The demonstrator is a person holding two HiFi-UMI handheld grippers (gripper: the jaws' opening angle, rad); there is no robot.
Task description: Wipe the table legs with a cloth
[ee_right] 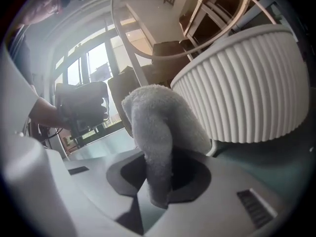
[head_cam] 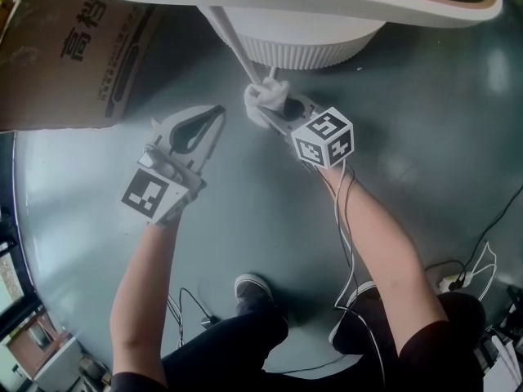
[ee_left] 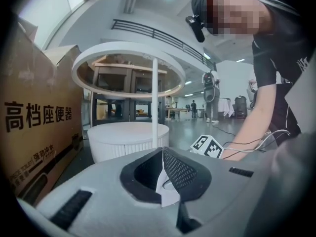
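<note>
Right gripper (head_cam: 276, 111) pinches the white cloth (head_cam: 263, 98) against the slim table leg (head_cam: 233, 43). Left gripper (head_cam: 214, 114), jaws pressed together, holds nothing, near a cardboard box (head_cam: 65, 55).

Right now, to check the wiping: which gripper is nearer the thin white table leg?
Right. The right gripper, jaws shut on the white cloth, is at the thin white table leg; the left gripper hangs apart to its left, jaws shut.
</note>
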